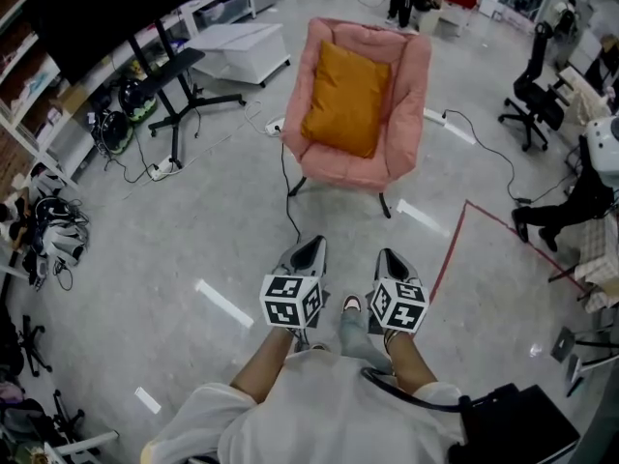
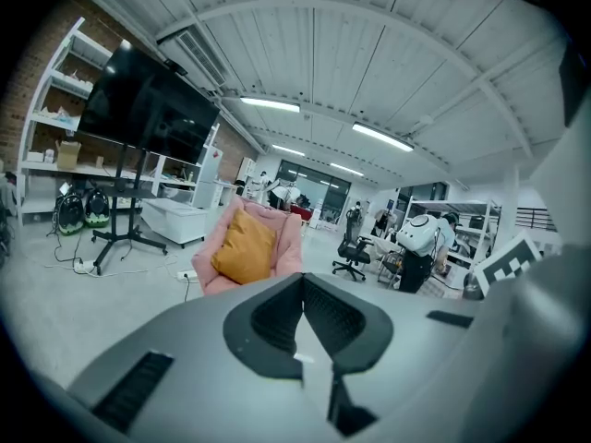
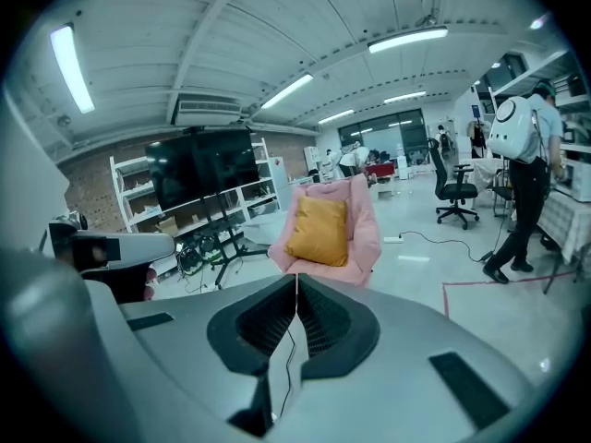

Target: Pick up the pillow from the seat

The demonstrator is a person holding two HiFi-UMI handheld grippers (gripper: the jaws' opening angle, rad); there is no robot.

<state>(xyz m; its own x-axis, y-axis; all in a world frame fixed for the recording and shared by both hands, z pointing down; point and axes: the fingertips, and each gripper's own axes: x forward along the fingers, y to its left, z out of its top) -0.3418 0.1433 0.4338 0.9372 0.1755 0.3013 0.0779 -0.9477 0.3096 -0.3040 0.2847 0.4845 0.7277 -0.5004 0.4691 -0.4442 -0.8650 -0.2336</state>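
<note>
Pillow [image 1: 345,99]: mustard-orange, square, propped upright against the back of a pink armchair [image 1: 411,85], lower edge down on the seat. The armchair stands on dark legs on the grey floor [image 1: 193,240], well ahead of the person holding the grippers.

Left gripper [image 1: 308,256]: jaws fully together, nothing between them (in the left gripper view the two ribbed pads meet along one seam). Points toward the armchair, well apart from the pillow.

Right gripper [image 1: 392,262]: same state, jaws pressed together and empty. In the right gripper view the pillow sits just above the seam of the pads, far off.

Both grippers are held side by side close to the person's body, marker cubes facing up, a shoe showing between them.

Surroundings:
- A black cable [image 1: 287,177] runs across the floor from under the armchair toward the grippers.
- A red tape line [image 1: 447,254] on the floor, right of the right gripper.
- A large black screen on a wheeled stand [image 1: 179,95], left of the armchair.
- A white low cabinet [image 1: 242,51] beyond the stand.
- A black office chair [image 1: 534,95] at far right.
- A person with a white backpack [image 3: 517,146] stands at the right edge of the right gripper view.
</note>
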